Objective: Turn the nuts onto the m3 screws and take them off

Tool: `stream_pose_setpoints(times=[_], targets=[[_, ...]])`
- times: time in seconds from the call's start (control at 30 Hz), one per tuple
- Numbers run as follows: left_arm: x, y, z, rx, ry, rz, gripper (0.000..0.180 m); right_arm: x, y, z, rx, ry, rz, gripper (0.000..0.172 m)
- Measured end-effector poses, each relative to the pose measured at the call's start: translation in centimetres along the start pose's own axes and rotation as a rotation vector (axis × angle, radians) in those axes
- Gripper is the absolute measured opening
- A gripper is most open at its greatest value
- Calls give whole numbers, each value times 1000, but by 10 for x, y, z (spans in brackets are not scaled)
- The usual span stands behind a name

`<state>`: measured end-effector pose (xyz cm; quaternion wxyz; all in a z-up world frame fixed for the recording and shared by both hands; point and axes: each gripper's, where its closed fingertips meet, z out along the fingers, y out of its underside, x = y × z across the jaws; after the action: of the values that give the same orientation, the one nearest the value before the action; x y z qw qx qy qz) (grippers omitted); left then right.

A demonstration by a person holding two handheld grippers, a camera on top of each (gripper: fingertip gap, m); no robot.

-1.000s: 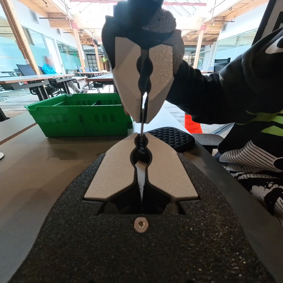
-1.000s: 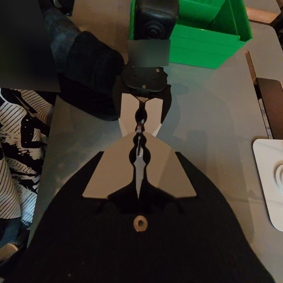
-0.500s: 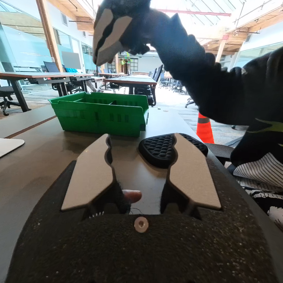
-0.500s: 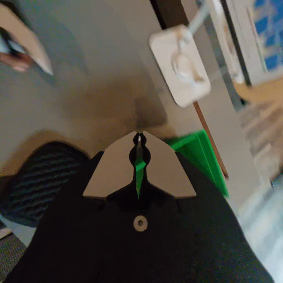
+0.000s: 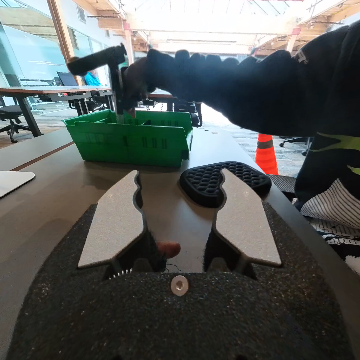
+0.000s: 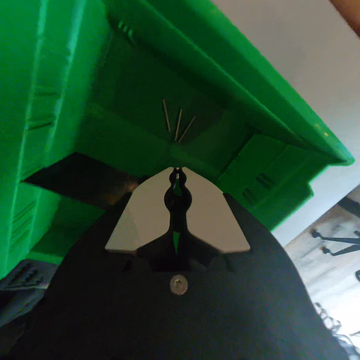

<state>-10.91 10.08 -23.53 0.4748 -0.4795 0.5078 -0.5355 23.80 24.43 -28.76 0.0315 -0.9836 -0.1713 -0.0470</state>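
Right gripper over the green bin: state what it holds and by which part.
The right gripper is shut on a thin silvery screw, pinched at the very fingertips; the gripped part cannot be told. The left gripper is open, holding nothing.

Left wrist view: daylight from the glazed roof [image 5: 204,17] overexposes the upper field, backlighting the dark sleeved arm [image 5: 253,93] into near silhouette; wide-angle curvature bends the edges. Right wrist view: dim, with motion blur smearing the green plastic bin [image 6: 58,97] and the periphery.

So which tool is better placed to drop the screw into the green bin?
Right. The right tool is shut on a thin screw and points into the green bin; the left tool is open, bare, short of it.
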Motion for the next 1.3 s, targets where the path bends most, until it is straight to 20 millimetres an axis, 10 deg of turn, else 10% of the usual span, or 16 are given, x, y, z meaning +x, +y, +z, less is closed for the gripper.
stream_pose_setpoints(times=[0.37, 0.83, 1.13, 1.3], targets=[[2, 3, 2, -14, 10, 2, 70, 16, -7, 51, -55, -64, 171, 2], [3, 7, 4, -37, 15, 12, 70, 31, -18, 57, 57, -1, 230, 10], [2, 8, 4, -54, 1, 28, 69, 26, -22, 4, 291, 101, 197, 32], [3, 5, 4, -62, -14, 63, 67, -22, -14, -55, 619, 104, 125, 43]])
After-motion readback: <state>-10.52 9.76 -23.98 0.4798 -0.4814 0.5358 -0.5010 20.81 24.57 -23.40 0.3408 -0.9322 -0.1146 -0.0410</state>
